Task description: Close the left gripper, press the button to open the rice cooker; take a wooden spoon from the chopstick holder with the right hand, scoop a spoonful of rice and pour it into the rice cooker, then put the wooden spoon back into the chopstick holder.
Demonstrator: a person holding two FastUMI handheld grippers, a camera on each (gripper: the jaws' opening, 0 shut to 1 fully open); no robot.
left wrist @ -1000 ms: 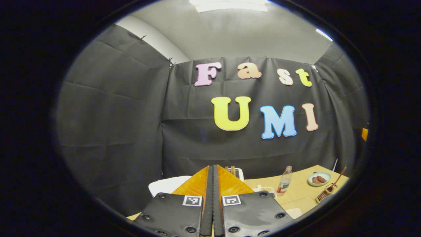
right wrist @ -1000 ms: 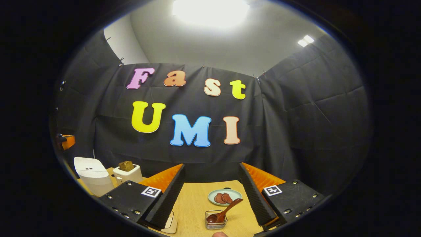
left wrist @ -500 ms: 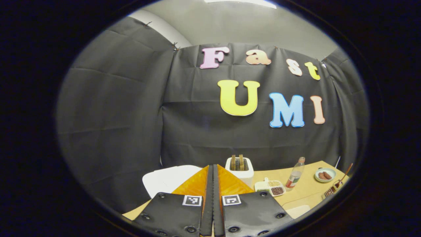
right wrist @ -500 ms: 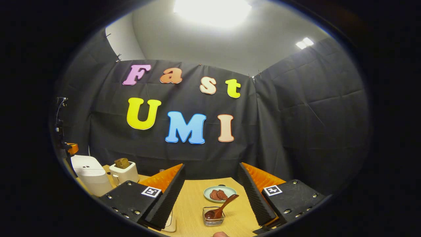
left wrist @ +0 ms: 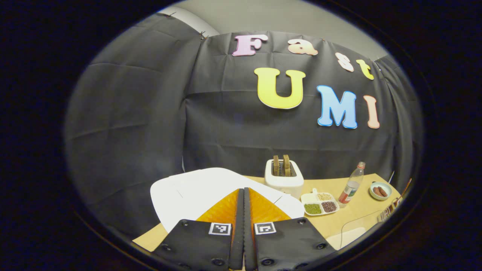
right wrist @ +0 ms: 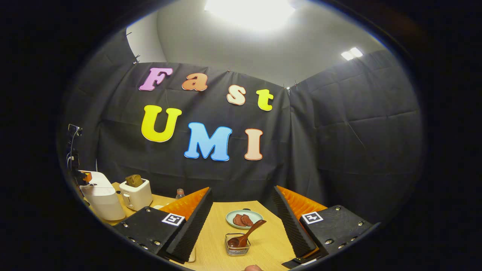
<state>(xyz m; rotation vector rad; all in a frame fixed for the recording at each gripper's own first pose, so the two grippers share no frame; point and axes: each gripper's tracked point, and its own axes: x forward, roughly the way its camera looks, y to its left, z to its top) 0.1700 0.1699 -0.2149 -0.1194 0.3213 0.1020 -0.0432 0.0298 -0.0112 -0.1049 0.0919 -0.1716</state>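
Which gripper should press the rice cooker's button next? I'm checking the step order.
Left. The left gripper is shut and pointed over the rice cooker; the right gripper is open, facing the wooden spoon.

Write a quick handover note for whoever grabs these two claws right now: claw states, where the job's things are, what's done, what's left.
Left claw: shut, empty, above the rice cooker, whose lid is down.
Right claw: open, empty, fingers framing the holder.
Spoon: in the holder, bowl down, handle leaning toward the plate.
Grain tray: on the table, right of the cooker, in front of the toaster.
Done: left claw closed.
Left: press the button, take the spoon, scoop rice, pour it into the cooker, return the spoon.
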